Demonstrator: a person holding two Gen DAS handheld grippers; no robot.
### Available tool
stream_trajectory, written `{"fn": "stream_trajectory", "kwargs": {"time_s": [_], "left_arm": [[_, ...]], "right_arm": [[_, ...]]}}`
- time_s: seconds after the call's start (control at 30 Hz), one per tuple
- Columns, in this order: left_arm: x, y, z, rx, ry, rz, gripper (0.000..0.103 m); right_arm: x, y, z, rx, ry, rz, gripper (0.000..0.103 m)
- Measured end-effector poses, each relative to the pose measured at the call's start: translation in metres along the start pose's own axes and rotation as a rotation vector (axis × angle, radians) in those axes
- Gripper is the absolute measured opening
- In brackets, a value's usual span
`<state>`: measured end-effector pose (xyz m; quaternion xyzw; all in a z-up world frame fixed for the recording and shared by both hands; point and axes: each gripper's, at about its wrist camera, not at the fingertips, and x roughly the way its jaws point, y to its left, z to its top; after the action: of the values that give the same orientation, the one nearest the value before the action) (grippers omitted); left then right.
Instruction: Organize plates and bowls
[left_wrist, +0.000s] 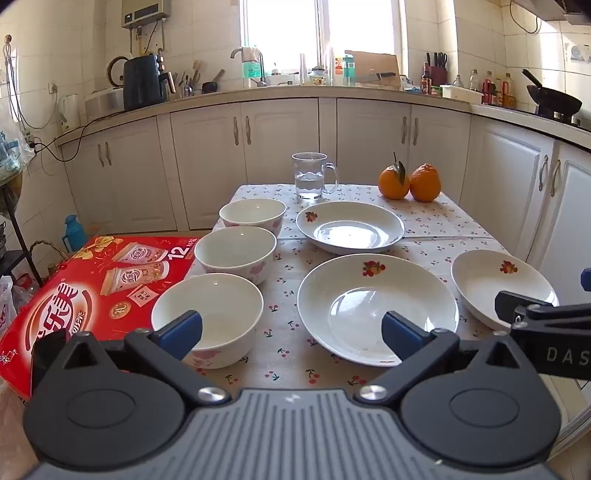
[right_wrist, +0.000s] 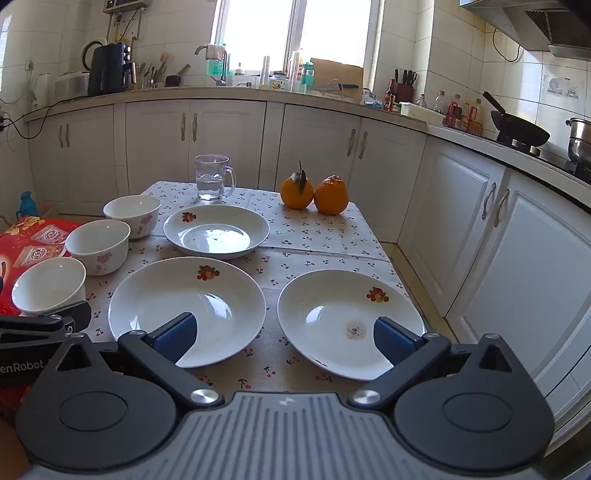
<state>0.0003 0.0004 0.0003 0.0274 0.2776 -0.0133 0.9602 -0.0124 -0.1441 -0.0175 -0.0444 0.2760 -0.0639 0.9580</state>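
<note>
Three white bowls with pink flowers stand in a row down the table's left side: near (left_wrist: 207, 317), middle (left_wrist: 235, 253), far (left_wrist: 252, 215). Three white plates with a fruit print lie to their right: far (left_wrist: 349, 227), near middle (left_wrist: 376, 306), near right (left_wrist: 504, 284). My left gripper (left_wrist: 291, 332) is open and empty, above the table's near edge between the near bowl and the middle plate. My right gripper (right_wrist: 282, 336) is open and empty, between the middle plate (right_wrist: 186, 308) and the right plate (right_wrist: 349, 321). The bowls (right_wrist: 98, 245) also show in the right wrist view.
A glass mug of water (left_wrist: 312, 181) and two oranges (left_wrist: 410, 182) stand at the table's far end. A red printed box (left_wrist: 85, 295) lies left of the table. White cabinets and a cluttered counter (left_wrist: 332, 92) run behind. The tablecloth (right_wrist: 314, 229) has a cherry print.
</note>
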Motion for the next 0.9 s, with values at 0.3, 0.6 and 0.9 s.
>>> {"fn": "stream_trajectory", "kwargs": {"time_s": [0.3,0.6,0.9], "left_arm": [[-0.002,-0.008,-0.002,0.013,-0.01,0.016,0.102],[-0.004,-0.004,-0.001,0.008,-0.012,0.018,0.102],[-0.005,-0.004,0.0,0.007,-0.012,0.018,0.102]], "right_arm": [[0.0,0.0,0.0,0.001,0.001,0.001,0.103],[-0.002,0.0,0.0,0.0,0.0,0.002,0.103],[-0.002,0.0,0.001,0.0,-0.001,0.002,0.103]]}}
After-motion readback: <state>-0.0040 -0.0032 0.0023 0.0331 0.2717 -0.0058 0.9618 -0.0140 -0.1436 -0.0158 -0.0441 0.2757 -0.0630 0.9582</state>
